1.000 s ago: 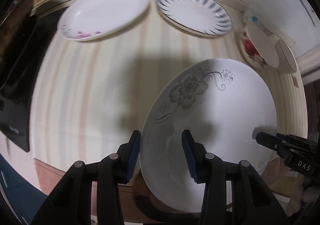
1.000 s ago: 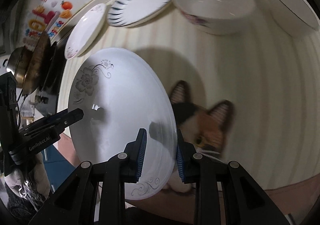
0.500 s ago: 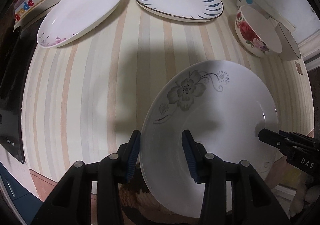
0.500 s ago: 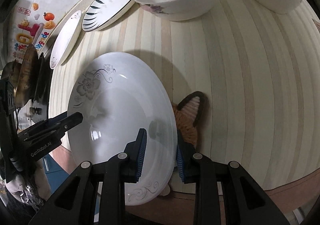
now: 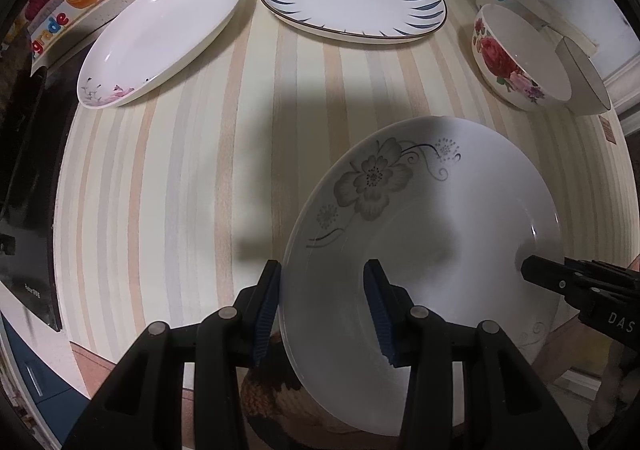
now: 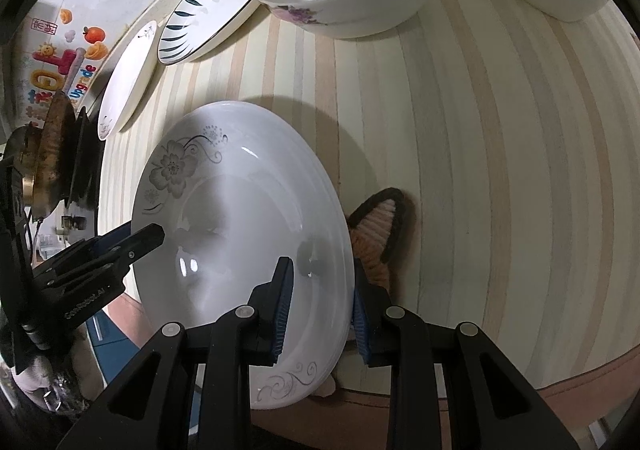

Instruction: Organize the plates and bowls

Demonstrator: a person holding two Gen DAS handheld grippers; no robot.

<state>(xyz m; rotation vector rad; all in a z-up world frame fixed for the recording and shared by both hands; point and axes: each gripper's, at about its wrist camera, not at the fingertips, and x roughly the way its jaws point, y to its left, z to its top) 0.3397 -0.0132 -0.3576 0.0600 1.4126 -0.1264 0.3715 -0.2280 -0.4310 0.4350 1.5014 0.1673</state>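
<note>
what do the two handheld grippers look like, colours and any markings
Both are matte black. The left gripper and the right gripper each have angular open-frame fingers with round silver rivets and ribbed blue pads. The right one's body carries white lettering reading DAS, cut off at the frame edge; the left one's shows pale embossed lettering, too dim to read surely. No cables or sleeves show.

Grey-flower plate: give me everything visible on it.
The grey-flower plate is white, glossy, apparently ceramic, deep-welled, with a grey flower and scrolls on the rim. It is held tilted above the striped table. The left hand-held gripper pinches one edge, the right hand-held gripper the opposite edge. No chips visible.
</note>
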